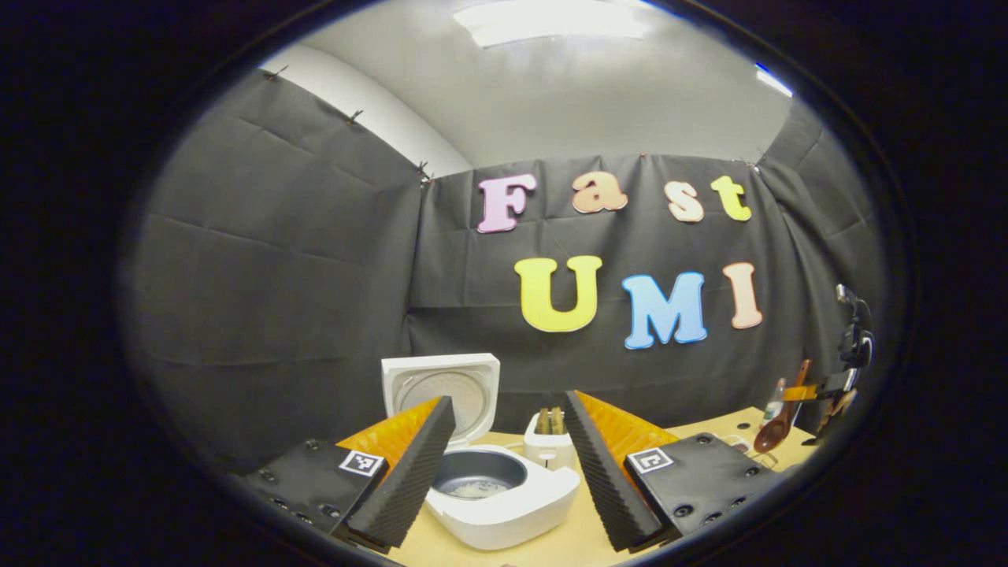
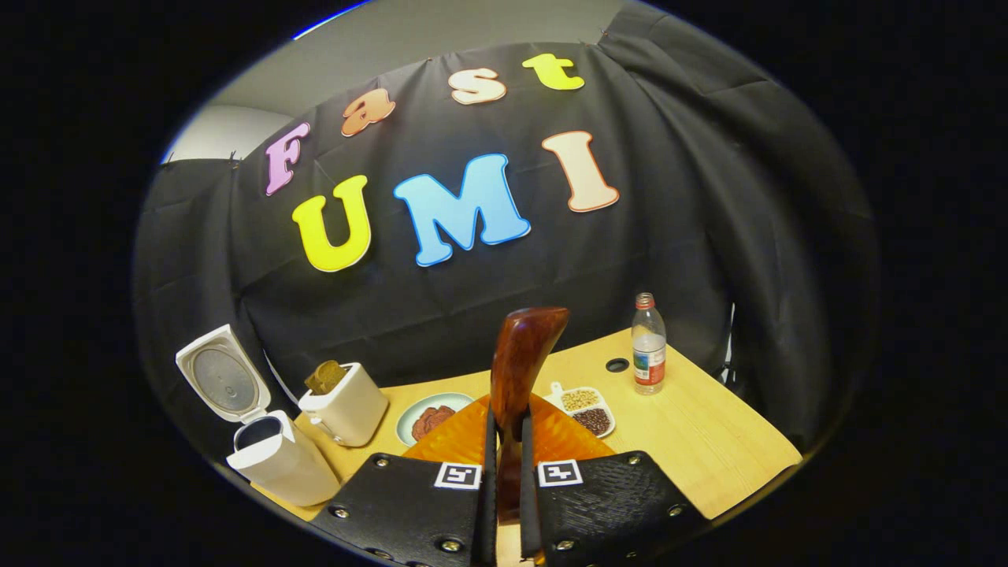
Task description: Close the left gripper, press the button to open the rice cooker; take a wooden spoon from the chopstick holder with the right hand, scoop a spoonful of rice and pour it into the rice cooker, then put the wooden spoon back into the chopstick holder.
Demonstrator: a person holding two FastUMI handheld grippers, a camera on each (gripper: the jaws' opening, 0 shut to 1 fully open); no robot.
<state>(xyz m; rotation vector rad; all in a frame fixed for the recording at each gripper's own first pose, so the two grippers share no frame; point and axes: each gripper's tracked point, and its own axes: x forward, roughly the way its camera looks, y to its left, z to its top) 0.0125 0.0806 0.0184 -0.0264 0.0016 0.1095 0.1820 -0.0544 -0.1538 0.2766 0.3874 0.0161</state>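
Your left claw is spread wide and empty; your right claw is clamped on the spoon.

In the left gripper view, your left claw (image 1: 508, 441) gapes over the white rice cooker (image 1: 504, 504), lid up, on the pale wooden counter (image 1: 575, 543), the white chopstick holder (image 1: 549, 445) behind it. In the right gripper view, your right claw (image 2: 508, 441) pinches the glossy brown wooden spoon (image 2: 520, 362) upright, well right of the cooker.

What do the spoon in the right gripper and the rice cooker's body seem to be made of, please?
The spoon looks like wood with a glossy varnish: reddish-brown, grain-like streaks and bright highlights. The rice cooker body looks like smooth white plastic with a soft sheen; its inner pot appears to be dark, perhaps coated metal, though that is less certain.
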